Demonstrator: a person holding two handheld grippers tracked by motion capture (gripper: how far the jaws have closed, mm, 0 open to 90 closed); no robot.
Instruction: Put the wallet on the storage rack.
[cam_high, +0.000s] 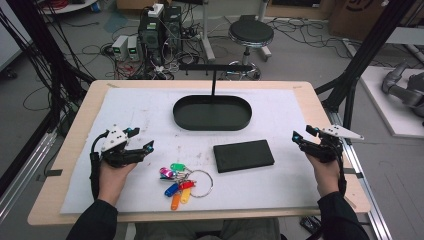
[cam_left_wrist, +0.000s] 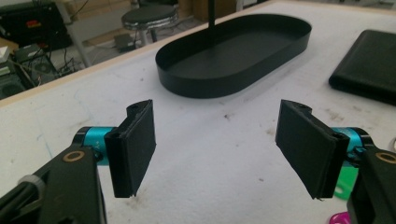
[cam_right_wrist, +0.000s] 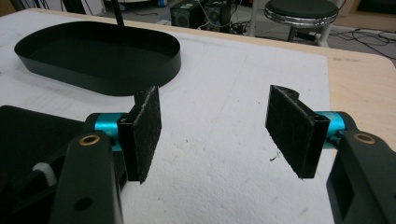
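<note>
White foam-covered surface. Key bunch lies at 6 o'clock, just beside left hand-held gripper; both hand-held grippers released, right well apart. Keys probably light, rigid, slippery; best grasped by the ring.

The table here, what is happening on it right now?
A person sits at the table with a tool in each hand. The left tool and the right tool are both open and hold nothing. The key bunch with coloured tags lies near the left tool, untouched. The black wallet lies beside it, and the black oval tray behind them is empty.
</note>
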